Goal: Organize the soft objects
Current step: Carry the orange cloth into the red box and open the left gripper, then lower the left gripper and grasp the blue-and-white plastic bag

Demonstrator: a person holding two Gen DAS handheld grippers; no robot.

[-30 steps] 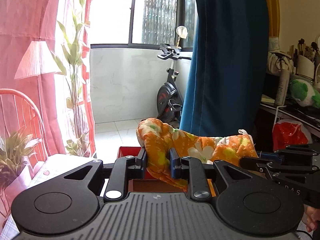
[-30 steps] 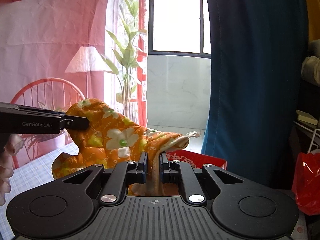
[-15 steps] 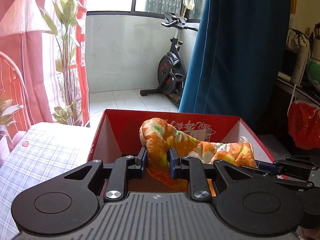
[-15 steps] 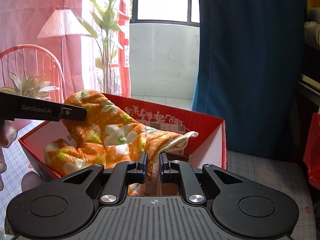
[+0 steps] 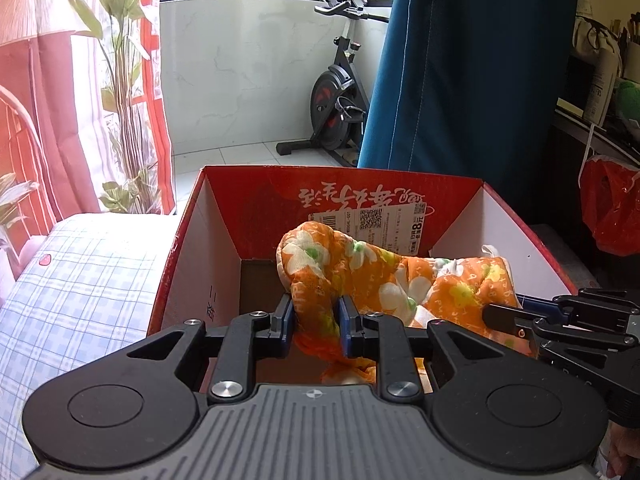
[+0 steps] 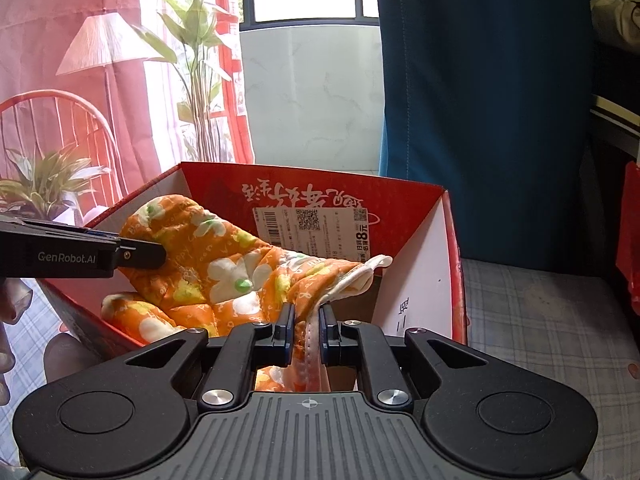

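Observation:
An orange quilted cloth with white flowers hangs between both grippers, inside an open red cardboard box. My left gripper is shut on the cloth's left end. My right gripper is shut on its cream-edged right end. The cloth sags low within the box; its underside and the box floor beneath it are mostly hidden. The right gripper shows at the right edge of the left wrist view, the left gripper at the left edge of the right wrist view.
The box stands on a blue-and-white checked surface. A blue curtain hangs behind it, with an exercise bike beyond. A red plastic bag is at right. A plant and red chair stand left.
Both grippers have lowered the cloth from above the box rim down into the box. Both stay shut on it.

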